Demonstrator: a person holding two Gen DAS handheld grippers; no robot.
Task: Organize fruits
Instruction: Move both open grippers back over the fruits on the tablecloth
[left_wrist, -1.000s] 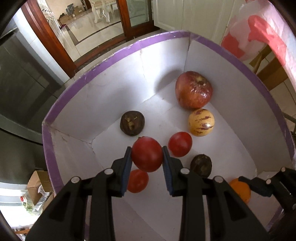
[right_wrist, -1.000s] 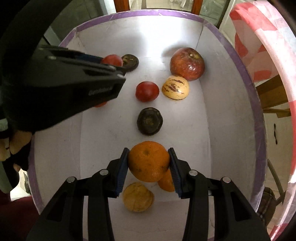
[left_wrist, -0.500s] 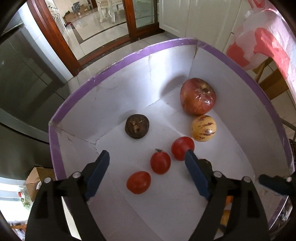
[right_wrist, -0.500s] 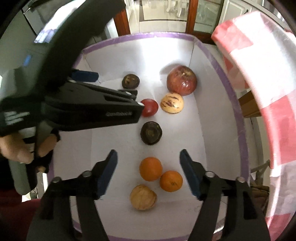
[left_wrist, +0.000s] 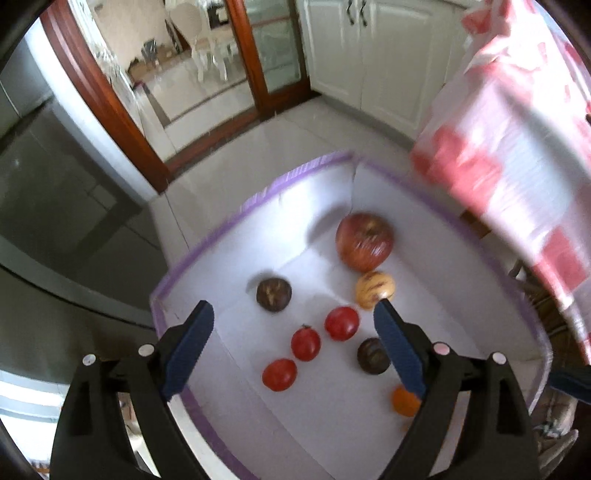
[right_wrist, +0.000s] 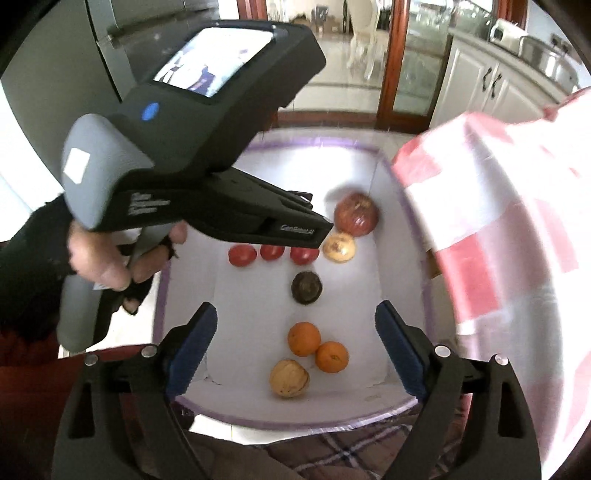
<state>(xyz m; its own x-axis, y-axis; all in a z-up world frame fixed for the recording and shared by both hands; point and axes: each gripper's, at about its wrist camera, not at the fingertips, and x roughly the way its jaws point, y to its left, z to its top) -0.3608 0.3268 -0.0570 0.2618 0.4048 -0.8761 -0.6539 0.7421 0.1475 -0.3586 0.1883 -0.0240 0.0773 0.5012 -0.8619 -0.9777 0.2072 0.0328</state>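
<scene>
A white box with a purple rim (left_wrist: 258, 199) holds the fruit. Three tomatoes (left_wrist: 305, 344) lie in a row, with a red apple (left_wrist: 364, 242), a yellow striped fruit (left_wrist: 375, 290) and two dark fruits (left_wrist: 273, 294) around them. My left gripper (left_wrist: 291, 304) hangs above the box, its jaws opening with nothing between them. In the right wrist view two oranges (right_wrist: 304, 338) and a tan fruit (right_wrist: 289, 378) lie at the near end of the box (right_wrist: 295, 421). My right gripper (right_wrist: 295, 305) is above them, jaws opening and empty. The left gripper's body (right_wrist: 207, 147) covers part of the box.
A red and white checked cloth (right_wrist: 498, 221) hangs over the box's right side. A gloved hand (right_wrist: 110, 258) holds the left gripper. Tiled floor, a wooden door frame (left_wrist: 110, 110) and white cabinets (left_wrist: 369, 55) lie beyond. Plaid fabric (right_wrist: 332, 450) shows below the box.
The left gripper let go of a tomato and the right one let go of an orange; both fruits now lie in the box. Both grippers opened wide and rose.
</scene>
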